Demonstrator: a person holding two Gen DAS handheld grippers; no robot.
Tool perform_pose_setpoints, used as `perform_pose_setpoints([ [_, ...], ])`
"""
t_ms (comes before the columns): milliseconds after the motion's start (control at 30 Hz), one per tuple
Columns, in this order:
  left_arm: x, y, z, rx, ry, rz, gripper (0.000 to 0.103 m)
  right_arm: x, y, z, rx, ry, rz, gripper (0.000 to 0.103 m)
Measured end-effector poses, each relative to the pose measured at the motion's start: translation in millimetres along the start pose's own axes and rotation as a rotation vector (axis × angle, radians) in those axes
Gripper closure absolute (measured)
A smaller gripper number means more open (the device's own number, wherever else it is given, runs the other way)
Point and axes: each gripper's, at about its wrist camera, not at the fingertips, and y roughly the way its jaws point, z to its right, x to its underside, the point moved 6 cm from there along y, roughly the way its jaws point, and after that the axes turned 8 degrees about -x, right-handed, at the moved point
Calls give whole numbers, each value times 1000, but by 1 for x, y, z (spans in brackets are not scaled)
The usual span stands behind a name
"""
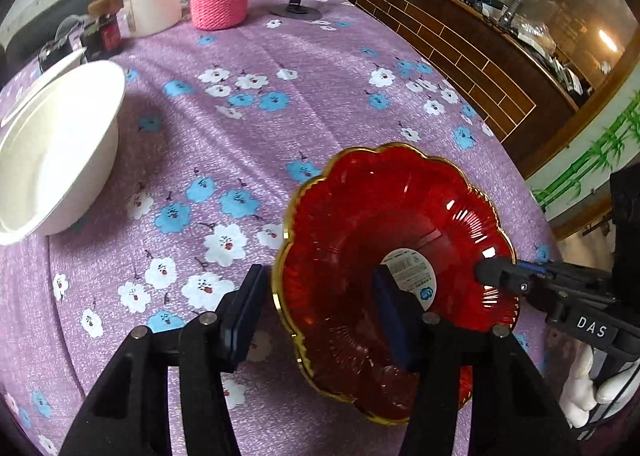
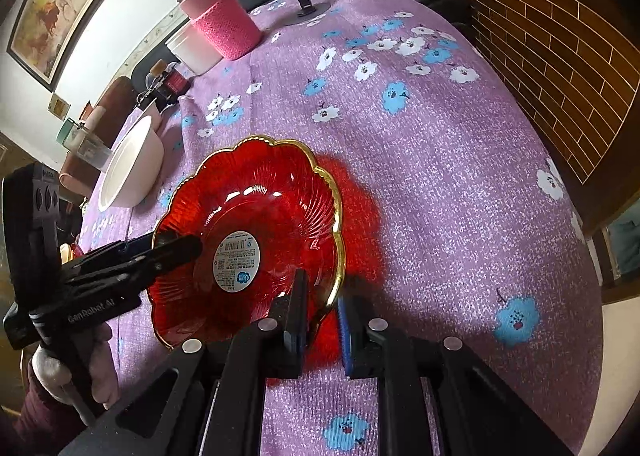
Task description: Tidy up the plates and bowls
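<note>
Red glass plate (image 1: 384, 256) sits tilted on the purple flowered tablecloth (image 1: 248, 128), gold rim raised on the side the right gripper (image 2: 322, 320) holds: its jaws are clamped on that near-right edge. Left gripper (image 1: 320, 312) straddles the opposite rim, one finger inside the dish, one outside, jaws apart (pads look clear of the glass, hard to be sure). White bowl (image 1: 56, 152) lies far-left of the plate, well apart, nearer the left hand.
</note>
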Motion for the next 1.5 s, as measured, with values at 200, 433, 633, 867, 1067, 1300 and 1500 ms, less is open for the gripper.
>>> perform_pose_setpoints([
  [200, 0, -2, -6, -33, -2, 9, 83, 1, -1, -1, 20, 12, 37, 89],
  [433, 9, -38, -33, -30, -72, 50, 85, 1, -8, -29, 8, -20, 74, 90],
  [633, 18, -94, -81, -95, -149, 148, 85, -3, -8, -97, -50, -112, 84, 90],
  [867, 48, -177, -194, -215, -318, 251, 85, -8, 22, -223, -163, -281, 50, 90],
  [1067, 89, -243, -305, -367, -482, 310, 85, 7, 68, -356, -274, -449, -10, 89],
  [1300, 140, -283, -410, -493, -643, 320, 85, 41, 137, -475, -349, -576, -130, 88],
  [1500, 176, -270, -459, -482, -747, 283, 84, 63, 182, -518, -311, -626, -203, 87],
])
